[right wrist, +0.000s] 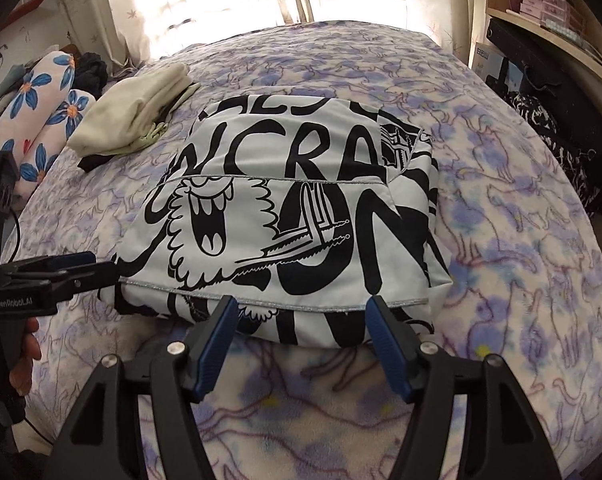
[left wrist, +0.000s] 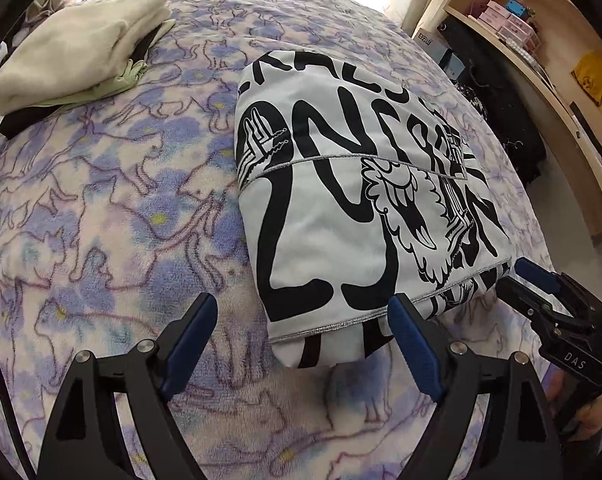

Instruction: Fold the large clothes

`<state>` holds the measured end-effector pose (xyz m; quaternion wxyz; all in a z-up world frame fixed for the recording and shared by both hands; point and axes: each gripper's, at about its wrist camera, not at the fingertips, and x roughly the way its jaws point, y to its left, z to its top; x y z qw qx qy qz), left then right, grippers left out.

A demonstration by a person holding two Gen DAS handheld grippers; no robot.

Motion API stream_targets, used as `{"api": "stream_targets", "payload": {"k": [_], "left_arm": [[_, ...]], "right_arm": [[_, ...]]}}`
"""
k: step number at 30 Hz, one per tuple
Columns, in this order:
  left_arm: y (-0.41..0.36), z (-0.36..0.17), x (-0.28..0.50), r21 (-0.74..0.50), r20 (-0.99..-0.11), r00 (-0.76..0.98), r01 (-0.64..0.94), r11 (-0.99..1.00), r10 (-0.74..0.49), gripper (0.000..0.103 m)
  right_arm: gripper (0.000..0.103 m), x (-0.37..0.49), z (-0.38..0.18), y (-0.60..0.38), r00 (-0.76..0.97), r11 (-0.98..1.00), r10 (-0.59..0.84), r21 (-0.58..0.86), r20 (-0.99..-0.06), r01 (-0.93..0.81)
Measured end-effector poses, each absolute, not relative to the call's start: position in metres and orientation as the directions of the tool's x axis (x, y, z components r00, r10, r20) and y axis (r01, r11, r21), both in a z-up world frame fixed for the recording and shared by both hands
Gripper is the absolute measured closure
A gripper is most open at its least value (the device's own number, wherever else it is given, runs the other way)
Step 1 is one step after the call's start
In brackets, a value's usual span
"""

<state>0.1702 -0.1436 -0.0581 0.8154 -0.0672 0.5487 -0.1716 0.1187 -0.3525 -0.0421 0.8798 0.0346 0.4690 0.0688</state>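
**Both grippers off the folded print garment**

Our left gripper (left wrist: pixel 303 344) stands with its jaws wide apart and nothing between them, poised just off the near left corner of the folded garment (left wrist: pixel 353 200). Our right gripper (right wrist: pixel 303 340) is also open and empty, its blue pads hanging above the near hem without pressing on it.

We see the garment lying as a thick, squared bundle on the fleece blanket (left wrist: pixel 101 220) of the bed, well apart from the cream folded pile (left wrist: pixel 81 48) further back.

We judge the cloth smooth, rather slick and soft, light for its bulk; several layers will slide over one another if we pinch only the top sheet. We would take hold at the near hem with its silver stitched edge, one gripper toward each corner, biting through all layers at once.

Writing: the black print reads in part "NCRA" from the right wrist view; the rest is cut by folds. We read "DAS" on one gripper body and "GenRobot.AI", roughly, on the other.
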Motion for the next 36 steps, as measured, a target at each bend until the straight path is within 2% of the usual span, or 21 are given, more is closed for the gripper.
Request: {"api": "stream_targets", "payload": {"k": [7,10,17,20,30,34,36], "left_arm": [[-0.135,-0.049,0.172,-0.359,-0.857,0.309,0.214,0.908,-0.412,0.017],[-0.132,-0.050,0.178,-0.407,-0.847,0.282,0.200,0.891,-0.451,0.017],[-0.133,-0.066,0.197,-0.484,-0.822,0.239,0.183,0.856,-0.516,0.017],[-0.133,-0.080,0.208,-0.566,-0.784,0.197,0.163,0.808,-0.589,0.017],[-0.130,-0.123,0.245,-0.679,-0.707,0.167,0.111,0.726,-0.687,0.016],[-0.136,-0.135,0.256,-0.712,-0.674,0.157,0.121,0.691,-0.722,0.013],[-0.143,-0.140,0.261,-0.718,-0.666,0.153,0.135,0.683,-0.731,0.009]], "right_arm": [[0.037,0.115,-0.031,-0.372,0.551,0.994,0.112,0.090,-0.827,-0.068],[0.037,0.121,-0.031,-0.391,0.547,0.992,0.114,0.122,-0.830,-0.022],[0.036,0.150,-0.049,-0.443,0.515,0.956,0.228,0.290,-0.826,0.041],[0.035,0.169,-0.064,-0.464,0.499,0.927,0.291,0.369,-0.816,0.064],[0.033,0.228,-0.123,-0.489,0.433,0.802,0.516,0.595,-0.739,0.060],[0.026,0.244,-0.142,-0.483,0.421,0.738,0.600,0.674,-0.681,0.039],[0.019,0.249,-0.144,-0.476,0.415,0.728,0.619,0.686,-0.666,0.014]]}}
